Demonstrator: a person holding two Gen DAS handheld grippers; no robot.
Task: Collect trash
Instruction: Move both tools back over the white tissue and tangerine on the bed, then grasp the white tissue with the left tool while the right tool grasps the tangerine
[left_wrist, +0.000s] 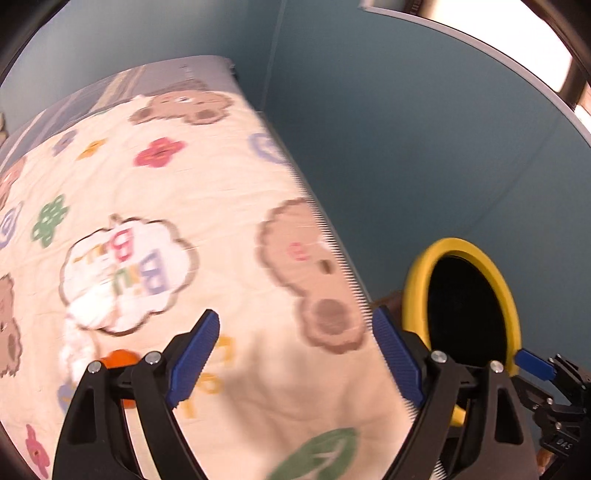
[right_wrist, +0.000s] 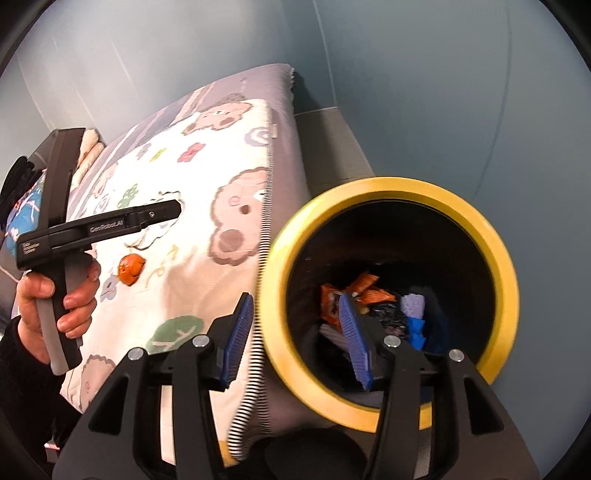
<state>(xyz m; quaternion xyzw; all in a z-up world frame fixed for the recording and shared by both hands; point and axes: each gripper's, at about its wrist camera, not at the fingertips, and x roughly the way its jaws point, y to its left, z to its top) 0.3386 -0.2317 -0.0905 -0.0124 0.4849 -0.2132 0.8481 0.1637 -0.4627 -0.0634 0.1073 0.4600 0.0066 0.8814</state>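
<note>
A yellow-rimmed black trash bin (right_wrist: 476, 236) is tilted toward the bed; it holds orange wrappers (right_wrist: 364, 293) and other scraps. My right gripper (right_wrist: 297, 339) is shut on the bin's near rim, one finger inside and one outside. The bin also shows in the left wrist view (left_wrist: 417, 273). My left gripper (left_wrist: 295, 354) is open and empty above the bed. An orange peel (right_wrist: 130, 271) lies on the blanket, also seen behind my left finger (left_wrist: 117, 360). White crumpled tissue (left_wrist: 79, 339) lies beside it.
The bed carries a cream blanket (left_wrist: 207, 192) with bears and flowers, its right edge next to the bin. Blue-grey walls (left_wrist: 406, 129) stand behind. A grey bed base (right_wrist: 332, 140) shows beyond the bin.
</note>
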